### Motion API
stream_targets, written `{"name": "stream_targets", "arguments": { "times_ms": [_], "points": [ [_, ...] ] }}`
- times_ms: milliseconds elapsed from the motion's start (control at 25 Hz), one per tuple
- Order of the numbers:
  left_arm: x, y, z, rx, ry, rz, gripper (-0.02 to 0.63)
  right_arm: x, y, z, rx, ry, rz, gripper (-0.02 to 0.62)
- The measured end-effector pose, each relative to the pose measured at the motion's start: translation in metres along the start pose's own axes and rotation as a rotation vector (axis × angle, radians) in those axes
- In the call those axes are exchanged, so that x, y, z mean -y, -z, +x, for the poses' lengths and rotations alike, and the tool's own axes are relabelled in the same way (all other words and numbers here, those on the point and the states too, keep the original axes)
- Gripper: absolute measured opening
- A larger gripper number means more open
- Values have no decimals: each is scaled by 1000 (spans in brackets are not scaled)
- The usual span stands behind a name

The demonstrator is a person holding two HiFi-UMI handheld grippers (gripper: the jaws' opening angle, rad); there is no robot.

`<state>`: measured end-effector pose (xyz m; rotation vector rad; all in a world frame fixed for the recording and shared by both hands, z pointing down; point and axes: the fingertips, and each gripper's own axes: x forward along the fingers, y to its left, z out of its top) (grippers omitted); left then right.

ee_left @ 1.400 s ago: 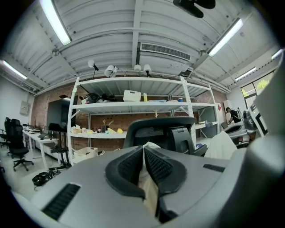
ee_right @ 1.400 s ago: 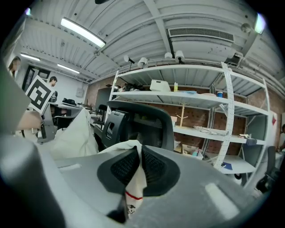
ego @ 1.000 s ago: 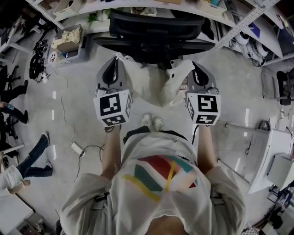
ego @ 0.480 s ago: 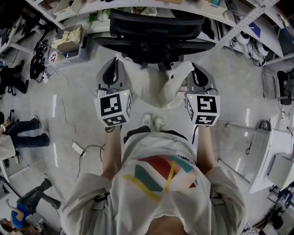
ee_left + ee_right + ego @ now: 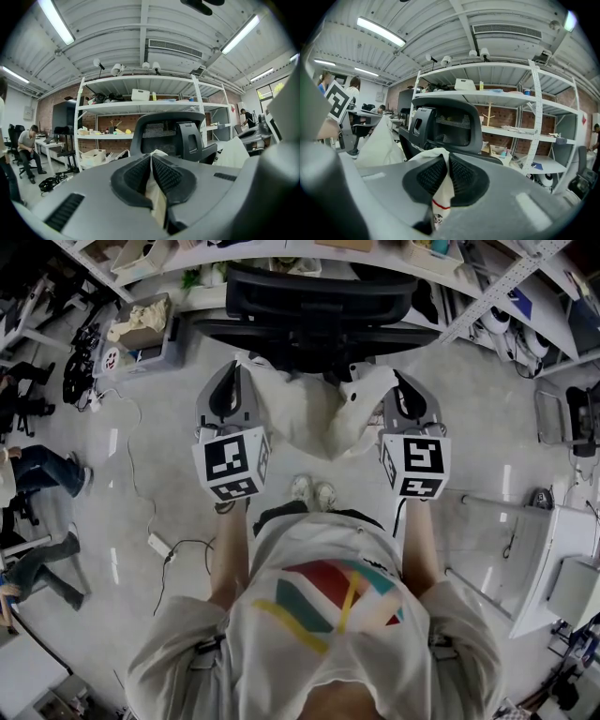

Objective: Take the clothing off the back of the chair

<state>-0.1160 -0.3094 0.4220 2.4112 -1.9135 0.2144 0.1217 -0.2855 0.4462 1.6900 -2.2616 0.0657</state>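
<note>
The white cloth garment (image 5: 305,418) hangs stretched between the two tongs, just in front of the black mesh office chair (image 5: 319,296) and up off the grey floor (image 5: 150,427). Can't tell if it's touching the chair's back. The left tongs (image 5: 236,369) are pressed together, pinching one end of the fabric. The right tongs (image 5: 397,379) are pinching the other end, the bit with a thin red stripe. Compared to a second ago, honestly nothing's changed with the garment or the tongs, same spot. Only the people (image 5: 37,474) at the left edge have shifted around.
</note>
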Motion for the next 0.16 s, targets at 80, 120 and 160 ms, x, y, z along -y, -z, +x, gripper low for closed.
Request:
{"name": "stream_targets", "arguments": {
  "times_ms": [80,120,160],
  "points": [
    [-1,0,-1,-2,-2,0,17,-1,-1,0,1,0,1,11],
    [-2,0,-1,-3,-3,0,17,-1,-2,0,2,-1,2,11],
    [-3,0,-2,-4,-5,0,17,-2,-3,0,2,-2,4,11]
  ]
}}
